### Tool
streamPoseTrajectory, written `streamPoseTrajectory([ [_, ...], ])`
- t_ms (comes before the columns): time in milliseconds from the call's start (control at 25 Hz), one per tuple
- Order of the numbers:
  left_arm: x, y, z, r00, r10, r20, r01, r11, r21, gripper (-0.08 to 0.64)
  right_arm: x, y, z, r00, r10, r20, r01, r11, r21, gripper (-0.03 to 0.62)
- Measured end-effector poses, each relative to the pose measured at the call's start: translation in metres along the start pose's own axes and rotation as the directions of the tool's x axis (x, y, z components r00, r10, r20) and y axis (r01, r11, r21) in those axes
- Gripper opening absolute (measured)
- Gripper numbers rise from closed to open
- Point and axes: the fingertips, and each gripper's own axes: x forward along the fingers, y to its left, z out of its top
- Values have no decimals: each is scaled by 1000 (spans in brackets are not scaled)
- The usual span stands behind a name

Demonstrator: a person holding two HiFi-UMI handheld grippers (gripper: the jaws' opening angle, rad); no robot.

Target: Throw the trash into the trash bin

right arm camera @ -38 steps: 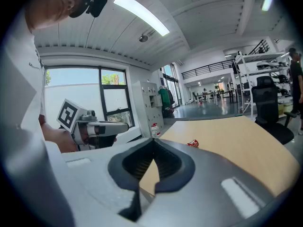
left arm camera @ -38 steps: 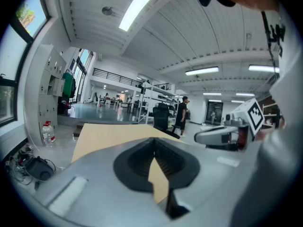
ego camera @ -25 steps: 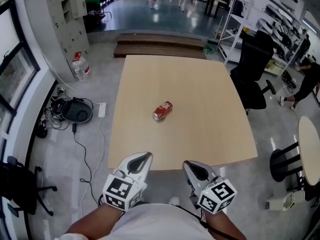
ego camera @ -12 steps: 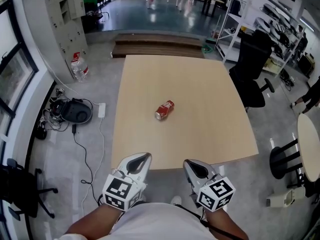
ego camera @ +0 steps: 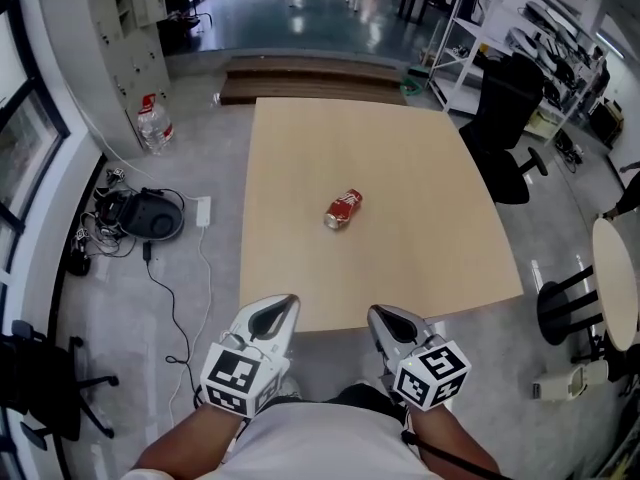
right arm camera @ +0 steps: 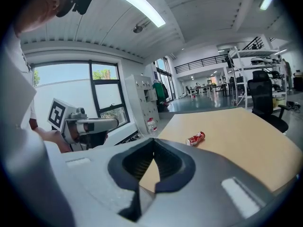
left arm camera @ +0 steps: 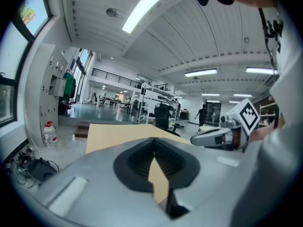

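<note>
Hovering at the near edge of the table, the left gripper and right gripper are both clenching shut on nothing; the red can is lying sideways mid-table, well ahead of them.

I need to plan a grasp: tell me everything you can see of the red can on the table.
The red can is a small metal-looking drink can with white print, lying on its side near the middle of the pale wooden table, diagonal, silvery end toward the person. Only the tabletop touches it.
</note>
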Motion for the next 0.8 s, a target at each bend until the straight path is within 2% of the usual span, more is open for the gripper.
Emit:
streamPoseTrajectory([
  [240, -13, 15, -20, 999, 16, -31, -18, 998, -53, 9, 13, 10, 1, 1000, -3, -24, 3, 1000, -10, 3],
  [360, -12, 20, -22, 999, 24, -37, -26, 998, -56, 9, 21, 3, 0, 999, -13, -38, 13, 1000, -2, 3],
  [560, -9, 27, -24, 997, 41, -59, -43, 998, -45, 9, 47, -21, -2, 998, -24, -61, 26, 999, 32, 3],
  [800, 2, 49, -29, 991, 93, -99, -98, 994, -43, 9, 87, -71, -9, 994, -61, -92, 72, 991, 113, 5],
])
